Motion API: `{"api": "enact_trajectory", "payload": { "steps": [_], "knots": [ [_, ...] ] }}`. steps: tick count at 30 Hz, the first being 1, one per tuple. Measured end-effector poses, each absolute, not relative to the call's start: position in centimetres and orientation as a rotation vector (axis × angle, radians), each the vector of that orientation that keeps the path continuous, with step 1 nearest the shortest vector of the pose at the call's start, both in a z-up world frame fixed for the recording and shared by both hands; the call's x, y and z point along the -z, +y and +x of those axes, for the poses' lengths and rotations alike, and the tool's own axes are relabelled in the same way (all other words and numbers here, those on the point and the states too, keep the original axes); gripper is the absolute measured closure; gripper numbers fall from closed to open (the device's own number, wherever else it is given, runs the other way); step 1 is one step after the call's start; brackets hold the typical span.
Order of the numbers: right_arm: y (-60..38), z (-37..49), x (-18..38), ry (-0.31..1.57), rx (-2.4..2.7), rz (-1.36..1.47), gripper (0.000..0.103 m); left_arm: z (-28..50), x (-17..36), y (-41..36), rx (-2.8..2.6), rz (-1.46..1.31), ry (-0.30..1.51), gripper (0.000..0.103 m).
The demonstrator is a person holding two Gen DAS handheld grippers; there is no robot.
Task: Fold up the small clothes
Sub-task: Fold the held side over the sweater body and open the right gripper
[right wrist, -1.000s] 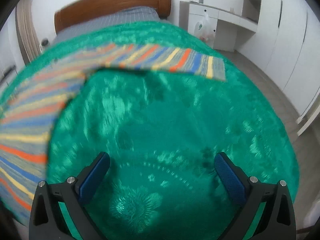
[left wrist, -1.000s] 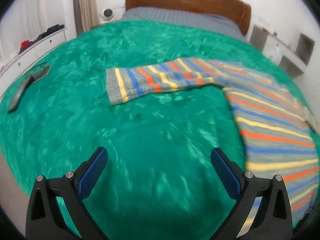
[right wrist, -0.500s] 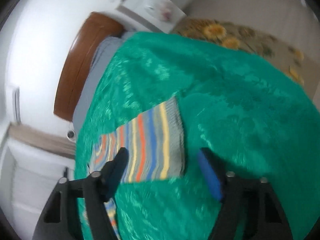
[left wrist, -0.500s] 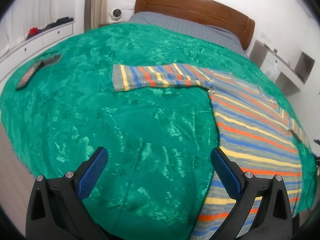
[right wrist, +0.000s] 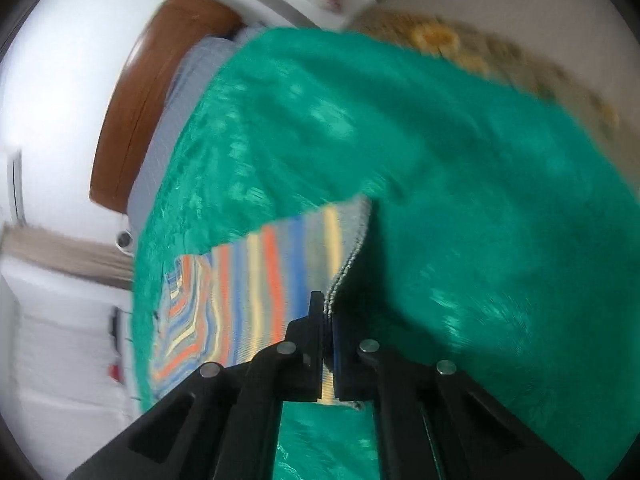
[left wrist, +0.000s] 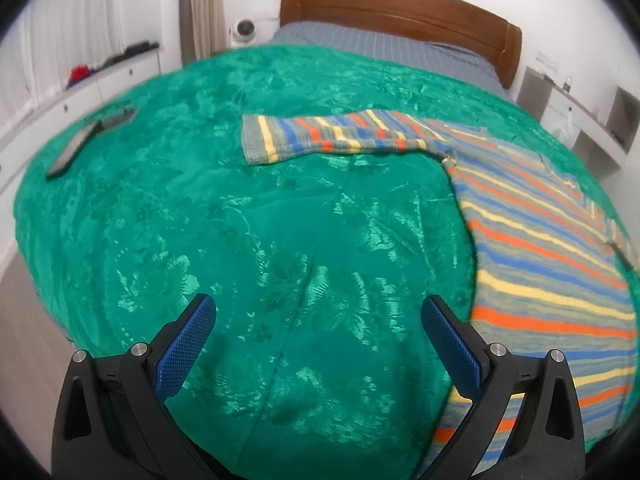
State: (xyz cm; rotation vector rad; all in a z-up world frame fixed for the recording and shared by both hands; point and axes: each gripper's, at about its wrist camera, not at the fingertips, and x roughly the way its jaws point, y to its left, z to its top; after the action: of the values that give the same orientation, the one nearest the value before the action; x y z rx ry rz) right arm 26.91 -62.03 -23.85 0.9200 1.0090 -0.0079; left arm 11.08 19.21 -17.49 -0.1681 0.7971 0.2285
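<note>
Item: striped sweater (left wrist: 552,248), knitted in grey, blue, orange and yellow bands.
Location: spread on the green bedspread (left wrist: 248,240) of the bed; body toward the near right edge in the left wrist view, partly hanging over it.
Left sleeve (left wrist: 328,138): stretched out flat across the bedspread, away from the body, cuff lying free and untouched.
Right sleeve cuff (right wrist: 352,252): pinched at its ribbed edge; the sleeve behind it lies on the bedspread, as far as the blurred view shows.
Right claw (right wrist: 326,320): closed tight, with the cuff's edge caught between the pads; rolled well over to one side.
Left claw (left wrist: 316,344): jaws wide apart, nothing between them; hovering over bare bedspread just beside the sweater's lower side.
Work done: garment laid out flat, sleeves extended; one sleeve end secured. No fold visible in either view.
Work left: by judgement, nearly all of it. The held sleeve has yet to be brought across the body, then the other sleeve, then the body folded over itself.
Stage: opening of the first fold; grip made, carry not yet begun.
Other objects: dark flat object (left wrist: 86,142) at the far left of the bedspread, well apart from the sweater; wooden headboard (left wrist: 400,4); grey sheet (left wrist: 380,46) beyond the bedspread.
Uncertain: right wrist view is blurred; how deep the cuff sits in the jaws cannot be told.
</note>
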Motion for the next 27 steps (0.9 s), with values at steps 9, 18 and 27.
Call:
{"api": "enact_trajectory", "payload": {
  "steps": [9, 18, 27],
  "knots": [
    [-48.3, 33.4, 10.2, 0.876, -0.212, 0.592, 0.099, 10.2, 19.6, 21.2, -0.266, -0.266, 0.781, 0.001],
    [-26.0, 39.0, 10.8, 0.994, -0.576, 0.464, 0.078, 9.6, 20.1, 23.2, -0.301, -0.365, 0.762, 0.001],
    [-27.1, 36.9, 15.3, 1.011, -0.617, 0.591, 0.023, 9.8, 20.4, 23.2, -0.313, -0.369, 0.769, 0.000]
  ]
}}
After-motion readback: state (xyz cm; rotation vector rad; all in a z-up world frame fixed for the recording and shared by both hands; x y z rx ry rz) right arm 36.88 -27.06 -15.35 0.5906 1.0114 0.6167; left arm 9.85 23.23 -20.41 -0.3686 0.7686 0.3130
